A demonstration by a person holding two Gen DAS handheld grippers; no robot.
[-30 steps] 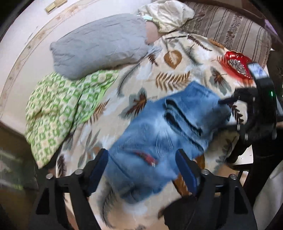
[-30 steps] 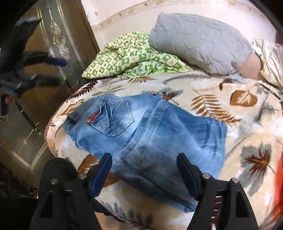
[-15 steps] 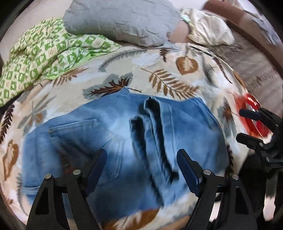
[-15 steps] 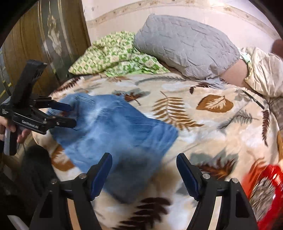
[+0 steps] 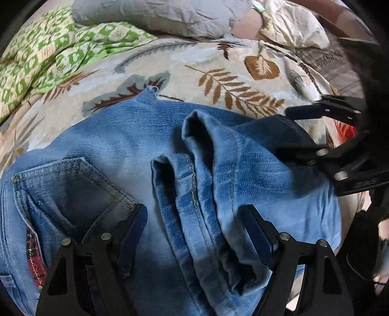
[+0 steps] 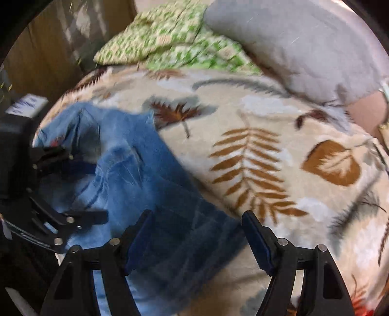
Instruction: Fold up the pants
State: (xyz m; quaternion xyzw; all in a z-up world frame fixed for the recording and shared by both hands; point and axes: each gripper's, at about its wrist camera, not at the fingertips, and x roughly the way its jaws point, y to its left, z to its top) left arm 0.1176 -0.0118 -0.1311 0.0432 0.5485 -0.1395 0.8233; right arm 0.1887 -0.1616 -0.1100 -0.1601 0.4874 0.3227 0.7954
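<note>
Blue jeans lie folded on a leaf-print bed cover, back pocket at left, hemmed leg ends bunched in the middle. My left gripper is open, low over the leg ends, nothing between its fingers. My right gripper shows in the left wrist view, open over the jeans' right edge. In the blurred right wrist view the jeans lie at left, my right gripper is open over their near corner, and the left gripper is open above them.
A grey pillow and a green-checked cloth lie at the bed's far side. A cream cushion is at the far right. A red object sits behind the right gripper. A wooden door stands left of the bed.
Both grippers have moved closer to the jeans and lower over them. The right gripper now reaches over the jeans' right edge. The jeans lie as before.
</note>
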